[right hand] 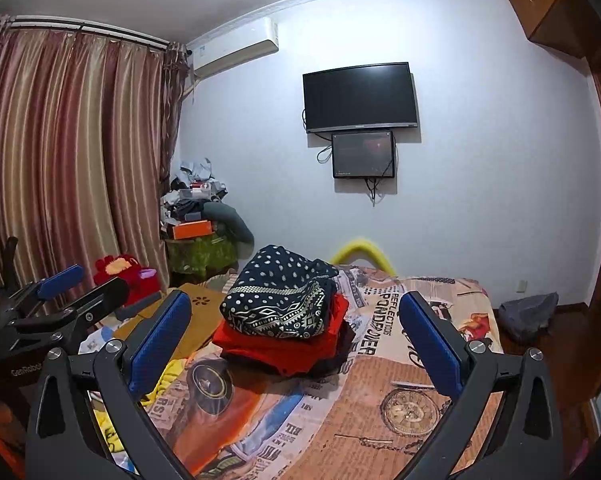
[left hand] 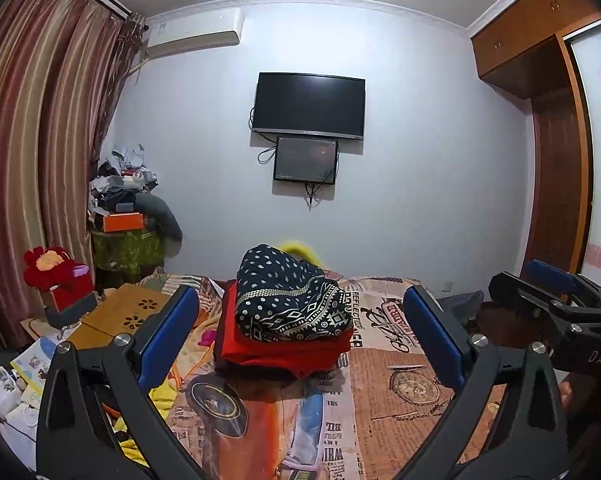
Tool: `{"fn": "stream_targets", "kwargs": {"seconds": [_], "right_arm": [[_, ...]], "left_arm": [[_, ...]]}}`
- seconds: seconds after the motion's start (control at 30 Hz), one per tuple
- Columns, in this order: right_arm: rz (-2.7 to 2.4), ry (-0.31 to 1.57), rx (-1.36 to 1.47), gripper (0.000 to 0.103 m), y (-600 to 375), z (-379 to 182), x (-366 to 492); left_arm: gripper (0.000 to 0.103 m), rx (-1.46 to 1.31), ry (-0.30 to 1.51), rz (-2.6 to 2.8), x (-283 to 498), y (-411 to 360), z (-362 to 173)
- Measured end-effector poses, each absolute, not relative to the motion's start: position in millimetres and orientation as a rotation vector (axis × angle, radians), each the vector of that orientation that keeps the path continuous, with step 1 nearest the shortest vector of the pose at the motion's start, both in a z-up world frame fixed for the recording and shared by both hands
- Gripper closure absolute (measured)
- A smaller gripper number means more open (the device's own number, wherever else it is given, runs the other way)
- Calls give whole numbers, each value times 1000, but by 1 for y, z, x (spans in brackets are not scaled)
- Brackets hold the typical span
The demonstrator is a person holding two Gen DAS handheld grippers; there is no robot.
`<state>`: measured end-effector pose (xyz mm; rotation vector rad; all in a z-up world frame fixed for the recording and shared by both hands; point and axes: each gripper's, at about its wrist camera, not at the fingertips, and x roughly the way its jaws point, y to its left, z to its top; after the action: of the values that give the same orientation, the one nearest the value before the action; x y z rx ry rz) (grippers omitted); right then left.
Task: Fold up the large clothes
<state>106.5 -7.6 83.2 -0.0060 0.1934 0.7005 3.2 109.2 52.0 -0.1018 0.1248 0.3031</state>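
I hold both grippers level above the printed newspaper-pattern bedspread (left hand: 380, 392), each with its blue-padded jaws spread wide and empty. The stack of folded clothes, a navy dotted knit (left hand: 290, 294) lying on a red garment (left hand: 284, 354), sits at frame centre, straight ahead and apart from my left gripper (left hand: 300, 340). From my right gripper (right hand: 294, 344) it lies ahead, slightly left of centre, so I judge the left is marginally nearer.

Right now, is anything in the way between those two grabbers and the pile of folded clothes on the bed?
Nothing visible. Only bare printed bedspread lies between the stack of folded clothes and the left gripper and right gripper, both open and empty.
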Motion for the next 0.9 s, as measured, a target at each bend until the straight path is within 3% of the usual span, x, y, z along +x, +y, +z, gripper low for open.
{"fn": "stream_targets", "kwargs": {"seconds": [0.9], "right_arm": [[707,216,13,0,-16,82,110]], "left_arm": [[0,-120,144,254,9,108,53]]}}
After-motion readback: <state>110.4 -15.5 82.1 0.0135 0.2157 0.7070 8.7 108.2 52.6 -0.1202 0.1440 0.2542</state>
